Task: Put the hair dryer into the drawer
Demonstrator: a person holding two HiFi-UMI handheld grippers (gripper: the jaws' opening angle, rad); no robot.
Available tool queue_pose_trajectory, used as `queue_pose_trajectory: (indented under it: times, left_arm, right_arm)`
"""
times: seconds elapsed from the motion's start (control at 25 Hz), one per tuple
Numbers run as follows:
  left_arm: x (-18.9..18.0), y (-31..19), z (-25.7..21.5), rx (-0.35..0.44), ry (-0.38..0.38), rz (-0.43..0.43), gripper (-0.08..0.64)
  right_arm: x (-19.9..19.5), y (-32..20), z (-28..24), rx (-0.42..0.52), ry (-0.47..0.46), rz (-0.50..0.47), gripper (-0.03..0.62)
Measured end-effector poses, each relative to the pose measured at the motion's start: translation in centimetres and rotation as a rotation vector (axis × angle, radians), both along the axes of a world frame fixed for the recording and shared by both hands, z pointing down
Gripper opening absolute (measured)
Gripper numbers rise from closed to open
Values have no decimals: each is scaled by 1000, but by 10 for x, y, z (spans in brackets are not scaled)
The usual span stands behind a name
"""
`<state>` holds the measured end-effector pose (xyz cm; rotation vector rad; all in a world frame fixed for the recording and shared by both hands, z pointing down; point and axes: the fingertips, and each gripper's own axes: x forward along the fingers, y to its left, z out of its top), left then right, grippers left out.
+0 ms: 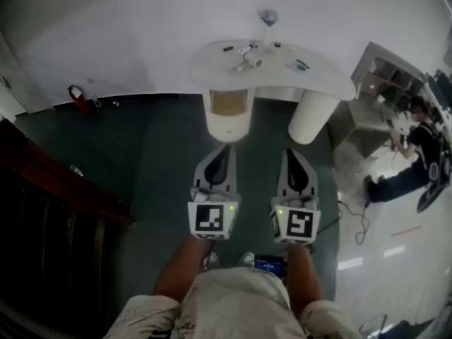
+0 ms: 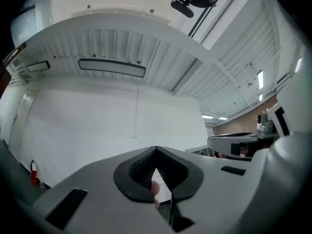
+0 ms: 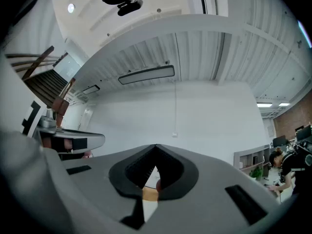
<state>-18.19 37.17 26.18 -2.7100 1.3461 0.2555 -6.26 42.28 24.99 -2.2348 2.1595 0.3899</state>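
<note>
A white curved table (image 1: 212,62) stands ahead of me on two round pedestals. On its top lies a small white thing that looks like the hair dryer (image 1: 248,61). The left pedestal has a tan drawer (image 1: 227,103) near its top; I cannot tell whether it is pulled out. My left gripper (image 1: 221,154) and right gripper (image 1: 296,159) are held side by side, short of the table and well apart from it. In the left gripper view the left gripper (image 2: 156,150) is shut with nothing in it. The right gripper (image 3: 156,147) is likewise shut and empty.
Several small items lie on the tabletop (image 1: 300,66). A dark wooden staircase (image 1: 56,210) runs along the left, with a red fire extinguisher (image 1: 78,99) by the wall. At the right are a shelf (image 1: 381,73), a seated person (image 1: 417,147) and floor cables (image 1: 360,221).
</note>
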Motion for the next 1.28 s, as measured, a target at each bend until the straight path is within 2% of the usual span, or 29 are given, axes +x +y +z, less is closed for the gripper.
queue_pose_trajectory:
  times: [0.6, 1.28]
  left_arm:
    - [31, 0, 1, -11, 2, -6, 0]
    - [100, -22, 14, -39, -25, -60, 0]
  right_arm:
    - [33, -1, -1, 33, -16, -10, 4]
    - [114, -24, 20, -17, -60, -36, 5]
